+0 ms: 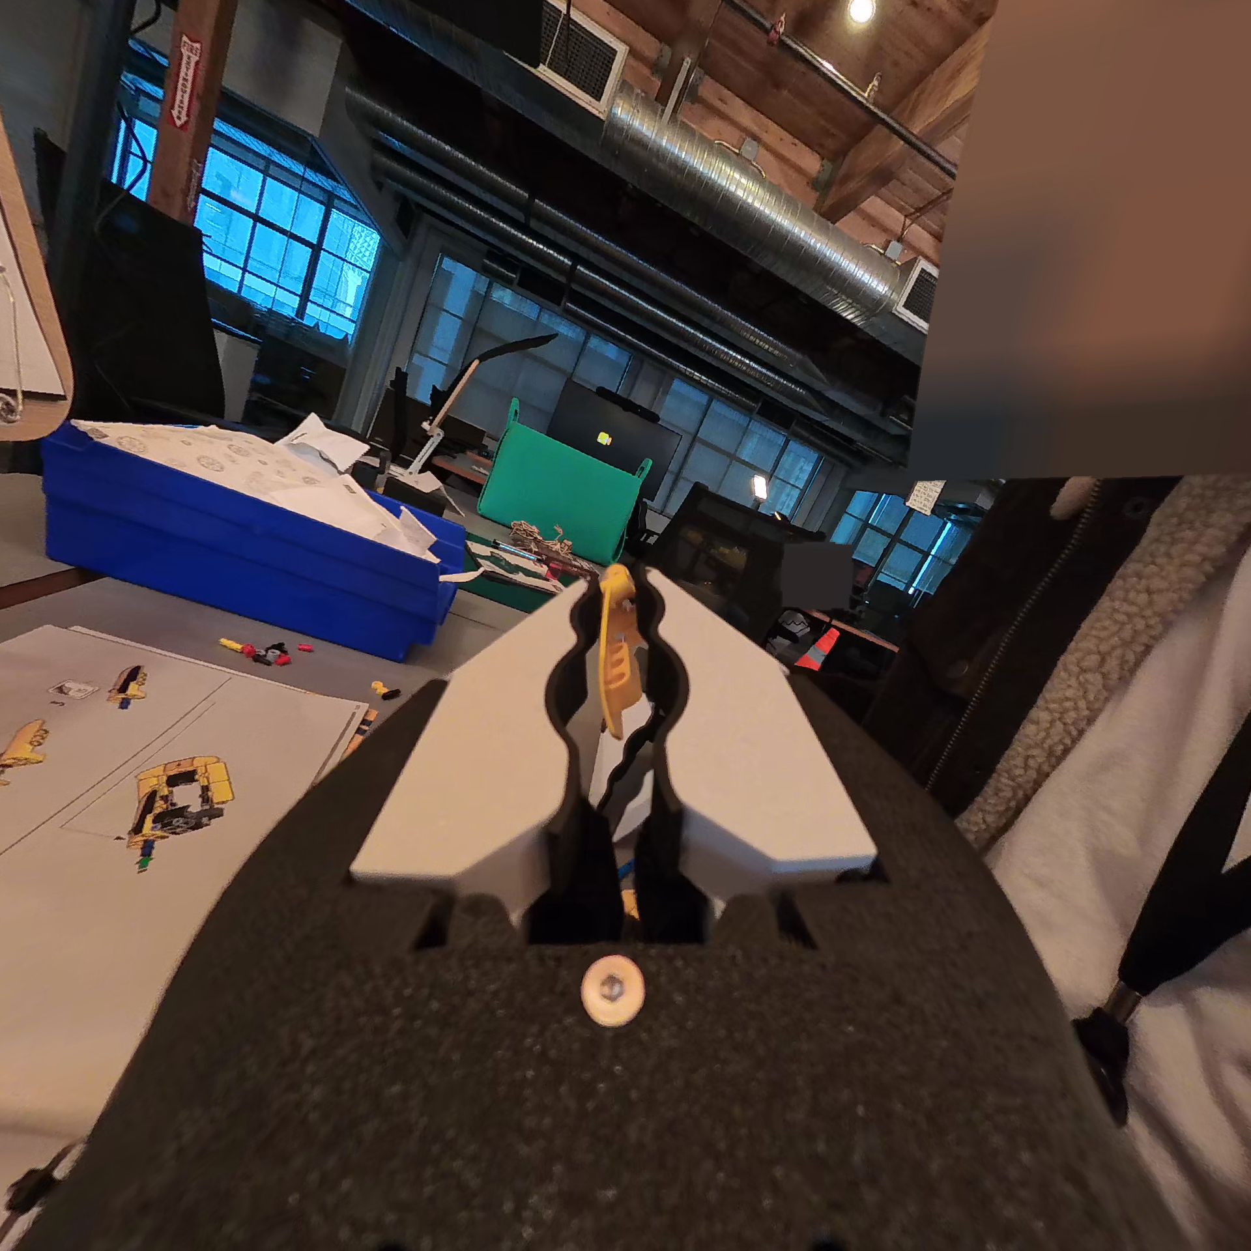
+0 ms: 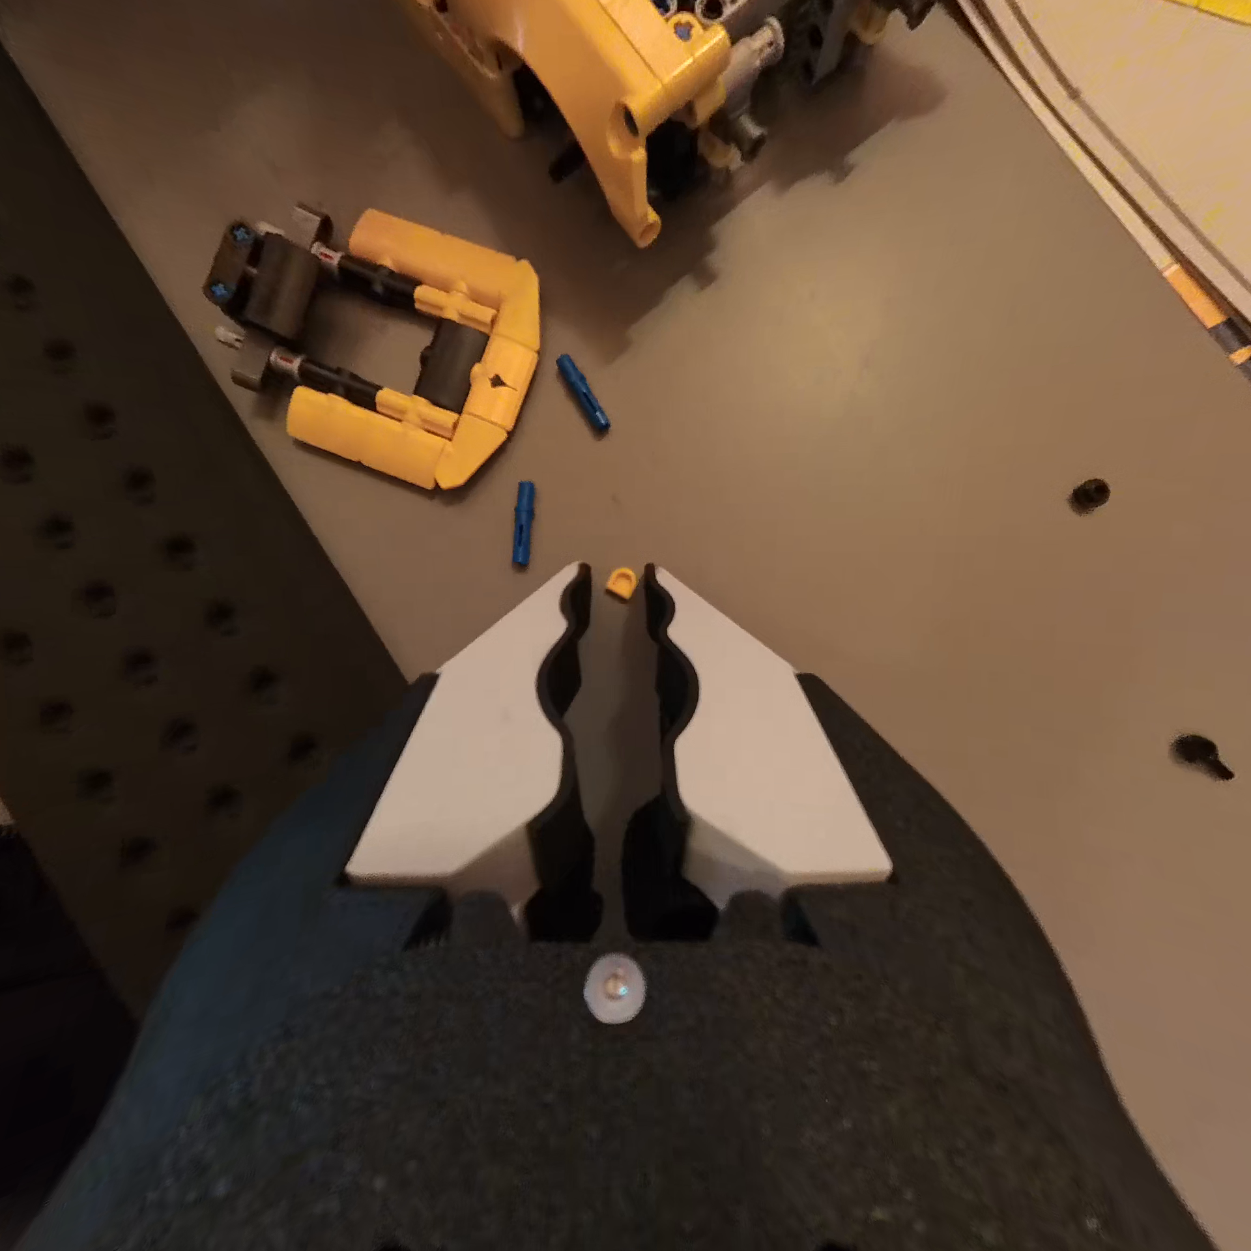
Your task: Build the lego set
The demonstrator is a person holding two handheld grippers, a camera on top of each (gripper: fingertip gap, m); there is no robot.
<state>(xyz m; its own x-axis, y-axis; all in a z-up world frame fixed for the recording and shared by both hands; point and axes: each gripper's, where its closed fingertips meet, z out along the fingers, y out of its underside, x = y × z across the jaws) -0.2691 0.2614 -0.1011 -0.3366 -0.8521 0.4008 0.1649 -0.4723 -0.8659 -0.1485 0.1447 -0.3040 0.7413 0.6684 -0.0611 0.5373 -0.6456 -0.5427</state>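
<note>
My left gripper (image 1: 617, 582) is shut on a long yellow lego piece (image 1: 617, 660) and holds it up in the air, tilted toward the room. My right gripper (image 2: 617, 575) is open and points down at the grey table (image 2: 846, 440). A small yellow lego piece (image 2: 621, 582) lies on the table between its fingertips. Two blue pins (image 2: 582, 392) (image 2: 522, 522) lie just beyond. A U-shaped yellow and black sub-assembly (image 2: 399, 352) lies at the left. The larger yellow lego model (image 2: 609, 88) stands at the top.
An open instruction booklet (image 1: 135, 778) lies on the table at the left, and its edge shows in the right wrist view (image 2: 1117, 135). A blue bin (image 1: 237, 541) with paper bags stands behind it. Loose small pieces (image 1: 271, 651) lie near the bin. A person's fleece jacket (image 1: 1117, 744) is at the right. Across from one pair of fingers to the other is roughly 25 centimetres.
</note>
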